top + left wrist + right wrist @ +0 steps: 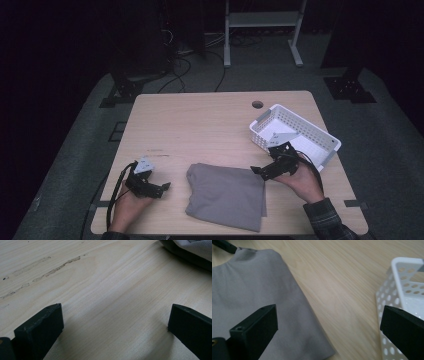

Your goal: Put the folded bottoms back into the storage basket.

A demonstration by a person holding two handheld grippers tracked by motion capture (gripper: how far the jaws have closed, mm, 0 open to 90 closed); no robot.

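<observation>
A folded grey cloth (pixel 227 195) lay flat on the near half of the pale wooden table (pixel 200 120), between the person's two hands and touched by neither gripper. The right gripper (pixel 261 171) hung just off the cloth's far right corner, held in the right hand (pixel 301 181) whose plaid sleeve (pixel 327 220) came in from the bottom edge. In the right gripper view its two black jaws stood spread wide with nothing between them — one over the cloth's (pixel 254 302) surface, the other over the near wall of a white perforated basket (pixel 402 290), and bare wood between the two things. The cloth was clear of both pads. The basket (pixel 295 135) sat on the right side of the table, just behind the right hand, angled to the table's edges, near the cloth but not touching it. The left gripper (pixel 165 187) rested low over the table to the left of the cloth, held in the left hand (pixel 131 202), a black cable looping off behind it. In the left gripper view its jaws were likewise spread apart and empty — only scuffed wood grain lay between them, with a fold of the cloth (pixel 192 250) showing in the upper right corner, near but apart from the jaws. A round cable hole (pixel 257 104) pierced the table near its far edge, beyond the basket.
</observation>
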